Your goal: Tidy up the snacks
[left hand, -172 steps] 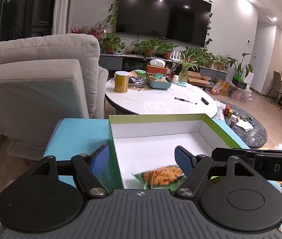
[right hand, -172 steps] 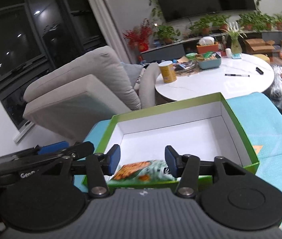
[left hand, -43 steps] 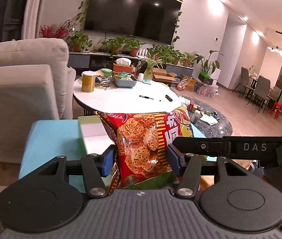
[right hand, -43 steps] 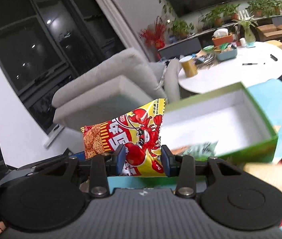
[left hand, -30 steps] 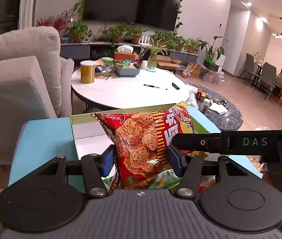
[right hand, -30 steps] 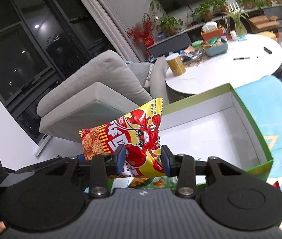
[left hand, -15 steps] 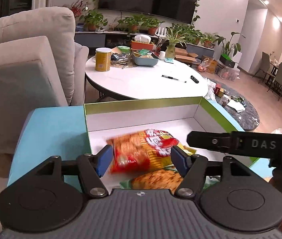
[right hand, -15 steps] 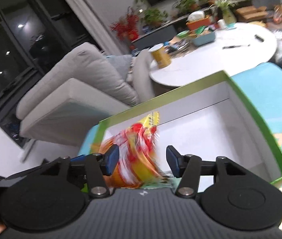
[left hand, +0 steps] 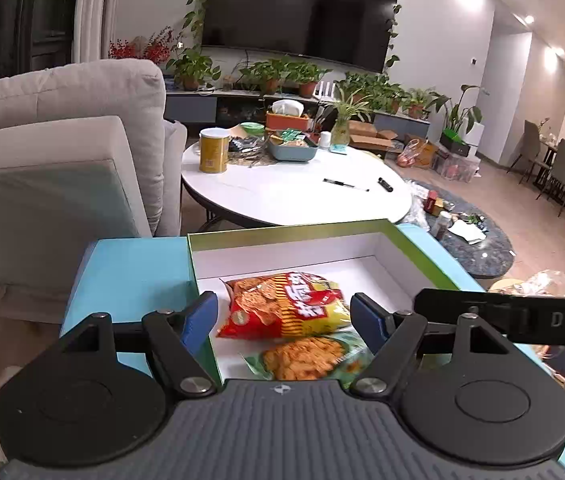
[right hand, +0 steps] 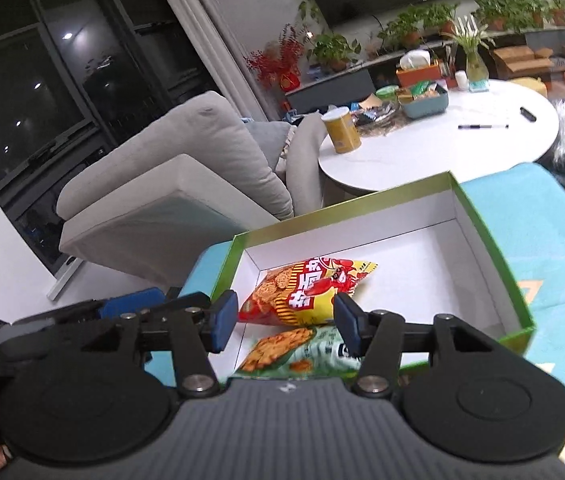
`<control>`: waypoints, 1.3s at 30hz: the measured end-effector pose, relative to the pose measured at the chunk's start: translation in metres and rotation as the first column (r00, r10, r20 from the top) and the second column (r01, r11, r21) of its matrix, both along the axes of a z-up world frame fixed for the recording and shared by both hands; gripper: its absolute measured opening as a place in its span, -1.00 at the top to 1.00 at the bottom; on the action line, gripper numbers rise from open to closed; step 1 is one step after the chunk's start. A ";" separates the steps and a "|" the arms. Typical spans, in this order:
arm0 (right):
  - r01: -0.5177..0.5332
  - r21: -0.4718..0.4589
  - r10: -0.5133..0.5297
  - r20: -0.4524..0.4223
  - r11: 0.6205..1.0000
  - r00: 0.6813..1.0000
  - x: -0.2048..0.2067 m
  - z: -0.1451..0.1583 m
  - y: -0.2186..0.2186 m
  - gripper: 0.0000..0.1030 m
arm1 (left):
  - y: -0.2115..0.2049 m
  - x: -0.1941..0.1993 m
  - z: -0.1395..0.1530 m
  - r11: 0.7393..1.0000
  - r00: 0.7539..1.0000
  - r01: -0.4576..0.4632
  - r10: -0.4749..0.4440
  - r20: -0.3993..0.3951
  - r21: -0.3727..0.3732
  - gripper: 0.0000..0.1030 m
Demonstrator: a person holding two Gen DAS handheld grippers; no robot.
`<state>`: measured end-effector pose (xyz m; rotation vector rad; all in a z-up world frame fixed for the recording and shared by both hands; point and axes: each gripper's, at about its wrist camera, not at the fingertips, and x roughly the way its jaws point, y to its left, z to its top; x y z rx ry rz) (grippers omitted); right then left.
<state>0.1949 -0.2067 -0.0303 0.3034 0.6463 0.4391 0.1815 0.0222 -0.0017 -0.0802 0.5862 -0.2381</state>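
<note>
Now the red and yellow snack bag [left hand: 282, 306] lies flat on the white floor of the green box [left hand: 422, 256], toward the box's near left corner; the right wrist view shows it too [right hand: 310, 292]. Its near edge overlaps a green snack bag [left hand: 310, 360] that lies against the box's near wall, also seen from the right [right hand: 298, 352]. The far half of the box floor is bare white. The box [right hand: 494, 248] sits on a turquoise table [left hand: 130, 272], close to the table's far edge and with a strip of turquoise showing along its left side.

The left hand-held gripper [left hand: 284, 314] hovers above the near part of the box with its jaws opening; the red and yellow bag shows in the gap between the blue pads, but it rests on the box floor below and the pads do not touch it. The right hand-held gripper [right hand: 284, 314] hangs over the same corner, its jaws parted and holding nothing, with both bags visible beneath the gap. Each gripper appears at the edge of the other's view.

Beyond the table stand a grey sofa [left hand: 62, 140] at the left and a round white table [left hand: 294, 196] carrying a yellow can [left hand: 213, 150], a blue tray [left hand: 292, 151] and a pen [left hand: 345, 185].
</note>
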 end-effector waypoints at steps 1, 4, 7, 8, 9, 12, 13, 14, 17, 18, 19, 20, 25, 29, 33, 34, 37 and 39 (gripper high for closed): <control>0.003 -0.003 -0.003 0.005 1.000 1.000 -0.006 0.003 -0.003 -0.23 | -0.001 -0.006 0.002 1.000 1.000 0.004 -0.004 0.002 -0.003 -0.38; 0.019 -0.026 -0.019 0.029 0.999 0.999 -0.027 0.010 -0.015 -0.26 | -0.004 -0.027 0.005 1.000 1.000 0.020 -0.020 0.015 -0.010 -0.41; 0.047 -0.043 -0.046 0.026 0.998 0.999 -0.047 0.009 -0.029 -0.27 | -0.010 -0.047 0.004 0.999 0.999 0.044 -0.044 0.015 -0.012 -0.44; 0.053 -0.045 -0.052 0.021 0.998 0.998 -0.054 0.007 -0.033 -0.27 | -0.012 -0.053 0.002 0.999 0.999 0.053 -0.052 0.010 -0.014 -0.44; 0.058 -0.051 -0.058 0.016 0.997 0.998 -0.059 0.005 -0.036 -0.27 | -0.015 -0.056 0.000 0.998 0.998 0.059 -0.059 0.003 -0.018 -0.44; 0.070 -0.089 -0.070 0.003 0.994 0.998 -0.075 -0.004 -0.038 -0.27 | -0.024 -0.068 -0.008 0.996 0.996 0.080 -0.081 -0.031 -0.031 -0.44; 0.072 -0.093 -0.073 -0.011 0.993 0.997 -0.079 -0.009 -0.040 -0.27 | -0.027 -0.072 -0.011 0.995 0.995 0.089 -0.090 -0.040 -0.037 -0.44; 0.076 -0.090 -0.079 -0.025 0.993 0.997 -0.082 -0.014 -0.042 -0.27 | -0.030 -0.077 -0.014 0.994 0.994 0.099 -0.101 -0.049 -0.041 -0.44; 0.099 -0.074 -0.103 -0.060 0.992 0.993 -0.088 -0.027 -0.052 -0.27 | -0.038 -0.086 -0.023 0.992 0.990 0.121 -0.123 -0.073 -0.042 -0.44; 0.114 -0.075 -0.120 -0.070 0.991 0.990 -0.088 -0.031 -0.055 -0.27 | -0.042 -0.086 -0.026 0.992 0.988 0.123 -0.126 -0.085 -0.036 -0.44; 0.132 -0.079 -0.138 -0.079 0.988 0.987 -0.088 -0.035 -0.059 -0.27 | -0.046 -0.088 -0.029 0.992 0.987 0.125 -0.128 -0.093 -0.032 -0.44; 0.142 -0.082 -0.149 -0.086 0.986 0.985 -0.088 -0.038 -0.061 -0.27 | -0.049 -0.088 -0.032 0.991 0.986 0.132 -0.135 -0.101 -0.031 -0.44; 0.161 -0.066 -0.167 -0.112 0.985 0.979 -0.082 -0.048 -0.071 -0.27 | -0.067 -0.087 -0.040 0.986 0.978 0.167 -0.169 -0.123 -0.027 -0.44; 0.160 -0.049 -0.165 -0.136 0.986 0.977 -0.075 -0.059 -0.076 -0.29 | -0.074 -0.083 -0.044 0.983 0.974 0.181 -0.181 -0.137 -0.016 -0.44; 0.170 -0.005 -0.168 -0.169 0.985 0.971 -0.070 -0.069 -0.085 -0.52 | -0.079 -0.078 -0.052 0.981 0.968 0.196 -0.196 -0.158 -0.014 -0.44; 0.160 0.007 -0.156 -0.178 0.987 0.972 -0.068 -0.071 -0.086 -0.52 | -0.079 -0.078 -0.054 0.980 0.967 0.197 -0.197 -0.162 -0.020 -0.44; 0.142 0.031 -0.132 -0.215 0.989 0.968 -0.063 -0.077 -0.087 -0.53 | -0.079 -0.076 -0.059 0.980 0.964 0.196 -0.196 -0.177 -0.018 -0.44; 0.116 0.052 -0.102 -0.226 0.992 0.969 -0.064 -0.078 -0.086 -0.53 | -0.076 -0.076 -0.060 0.983 0.966 0.183 -0.181 -0.182 -0.004 -0.44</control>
